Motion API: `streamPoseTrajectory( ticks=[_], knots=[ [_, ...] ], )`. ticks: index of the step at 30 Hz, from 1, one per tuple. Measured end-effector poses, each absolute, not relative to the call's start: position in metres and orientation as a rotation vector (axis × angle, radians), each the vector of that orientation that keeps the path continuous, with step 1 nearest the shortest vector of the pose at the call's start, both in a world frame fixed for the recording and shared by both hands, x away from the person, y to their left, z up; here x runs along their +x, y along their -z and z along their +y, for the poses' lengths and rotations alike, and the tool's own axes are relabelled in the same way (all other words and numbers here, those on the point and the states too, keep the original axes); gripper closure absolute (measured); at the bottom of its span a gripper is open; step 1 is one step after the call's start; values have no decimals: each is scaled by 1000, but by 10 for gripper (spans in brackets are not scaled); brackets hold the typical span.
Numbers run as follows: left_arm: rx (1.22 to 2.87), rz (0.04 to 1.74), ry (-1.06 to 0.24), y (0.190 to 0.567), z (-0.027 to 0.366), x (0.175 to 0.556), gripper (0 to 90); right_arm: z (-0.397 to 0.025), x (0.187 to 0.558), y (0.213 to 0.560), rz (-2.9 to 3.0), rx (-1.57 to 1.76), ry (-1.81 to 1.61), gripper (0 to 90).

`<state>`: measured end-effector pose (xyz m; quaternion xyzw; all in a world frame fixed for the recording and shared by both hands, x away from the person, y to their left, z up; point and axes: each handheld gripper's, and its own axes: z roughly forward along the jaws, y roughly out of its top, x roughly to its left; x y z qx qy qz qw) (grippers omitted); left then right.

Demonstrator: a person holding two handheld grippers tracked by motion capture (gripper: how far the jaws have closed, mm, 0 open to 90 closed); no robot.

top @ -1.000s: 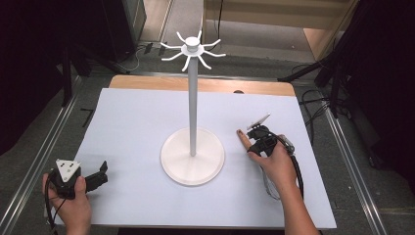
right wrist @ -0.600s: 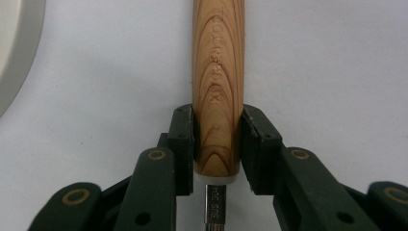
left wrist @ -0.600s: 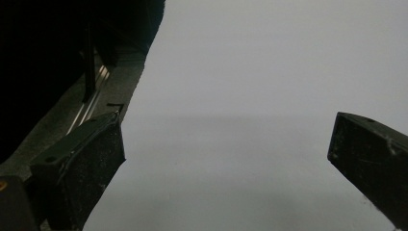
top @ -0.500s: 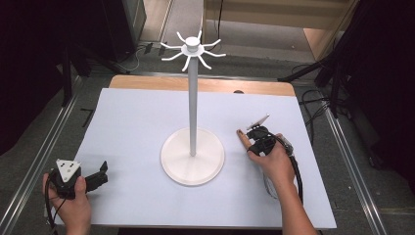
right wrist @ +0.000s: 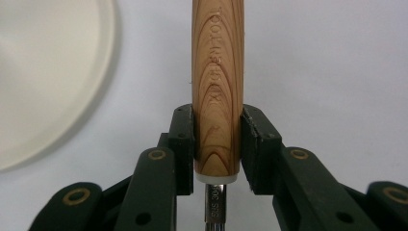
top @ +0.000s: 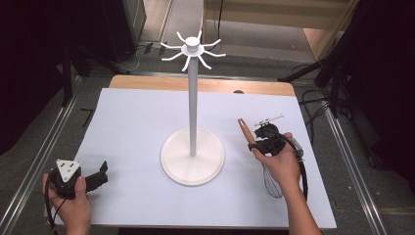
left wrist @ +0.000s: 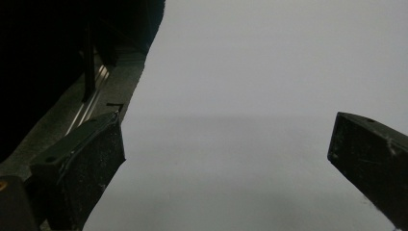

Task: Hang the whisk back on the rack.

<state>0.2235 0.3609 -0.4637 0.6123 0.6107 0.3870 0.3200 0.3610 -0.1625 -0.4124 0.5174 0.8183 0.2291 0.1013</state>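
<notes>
- Whisk (top: pixel 266 161) sitting right of centre in the high view, lying on the white table sheet (top: pixel 132 127), its wooden handle (right wrist: pixel 216 91) pointing up-frame and the wire loops trailing down beside the person's right hand (top: pixel 280 164).
- Right gripper (right wrist: pixel 217 144) is clamping that handle near its metal collar, both jaws pressing its sides.
- White stand (top: pixel 193 112) is sitting mid-frame, its round base just left of the whisk, not touching; its hook arms are spreading out at the top. Nothing's blocking the gap between them.
- Left gripper (top: pixel 100 175) is resting lower left, jaws spread wide over bare sheet in its own view.
- Compared with half a second ago, pretty much nothing's moving; both hands are staying put.
- Handle is smooth grained wood with engraved lettering; shaft is shiny steel; stand looks like matte white plastic, though I can't really tell.
</notes>
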Motion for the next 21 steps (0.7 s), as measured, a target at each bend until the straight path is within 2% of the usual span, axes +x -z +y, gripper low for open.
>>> streamPoseTrajectory(
  ticks=[15,21],
  knots=[
    [1618,1604,-1027,464,360,224,2,-170,324,369,2170,1339,-1218,706],
    [1614,1602,-1028,464,360,224,2,-165,310,358,2115,1257,-1314,706]
  ],
)
